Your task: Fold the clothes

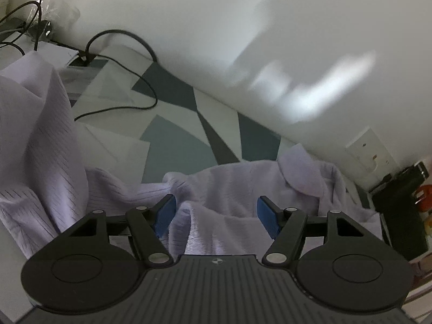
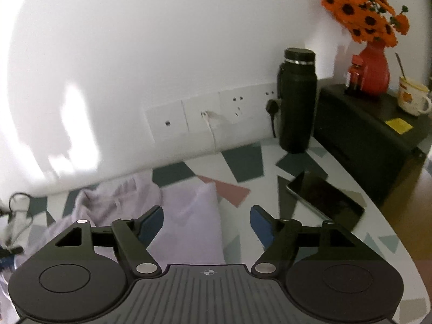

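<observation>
Both tools wide, empty: left tool [image 1: 216, 213] over rumpled lavender garment [image 1: 229, 189]; right tool [image 2: 206, 224] beside smartphone [image 2: 325, 202]. Risk: dragged fabric snags black cable [image 1: 129, 67], nudges smartphone.

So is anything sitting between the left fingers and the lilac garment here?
Nothing visible. The left gripper is open directly over the crumpled lilac garment, and only cloth shows between its fingers. The black cable lies farther back on the table.

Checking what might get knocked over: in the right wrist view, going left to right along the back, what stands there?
Wall sockets → black flask → red vase of orange flowers → mug.
</observation>
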### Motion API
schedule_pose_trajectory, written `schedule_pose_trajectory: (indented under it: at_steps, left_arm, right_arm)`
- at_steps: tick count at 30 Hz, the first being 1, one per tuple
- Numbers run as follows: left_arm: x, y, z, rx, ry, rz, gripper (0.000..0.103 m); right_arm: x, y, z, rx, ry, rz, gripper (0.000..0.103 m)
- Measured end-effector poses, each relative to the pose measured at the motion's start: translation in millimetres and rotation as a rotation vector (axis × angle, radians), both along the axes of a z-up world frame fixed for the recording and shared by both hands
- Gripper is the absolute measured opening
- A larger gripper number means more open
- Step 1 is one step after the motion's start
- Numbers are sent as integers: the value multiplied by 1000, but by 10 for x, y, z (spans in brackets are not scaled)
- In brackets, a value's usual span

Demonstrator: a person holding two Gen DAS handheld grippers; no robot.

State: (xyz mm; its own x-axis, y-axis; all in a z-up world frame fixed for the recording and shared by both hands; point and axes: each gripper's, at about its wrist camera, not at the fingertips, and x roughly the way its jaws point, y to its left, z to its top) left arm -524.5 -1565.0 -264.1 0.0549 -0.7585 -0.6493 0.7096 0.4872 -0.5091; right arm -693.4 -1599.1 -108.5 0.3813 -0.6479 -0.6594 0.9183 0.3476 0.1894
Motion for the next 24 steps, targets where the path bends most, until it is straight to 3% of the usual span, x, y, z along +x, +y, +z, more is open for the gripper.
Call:
schedule_pose_trajectory:
  at_steps: [7,10,13,19,22,23,24]
  left_arm:
    - [-4,104,-15,-11,76,63,66]
    - [-138,64,11,14,11,21,4]
    - [-314,56,143,11,-102,23,3]
    - [-508,89,407,-42,-228,58,3]
    - [-540,135,484,-67,-267,95,3]
    - [-545,148,501,-73,-275,107,3]
    - [-546,153,512,-76,-281,114,3]
  right_arm:
    - [228,-580,-263,91,25,63,68]
    - [293,-953,-469,175,11,63,68]
    - [335,-1332,-708,253,3,46,68]
    - [541,-1793,-1156,391,27,53,67]
    - [688,-1880,-1279,420,85,70,55]
    - [714,-1902,-1306,431,107,75,44]
    - [740,-1924,-1332,442,130,80,21]
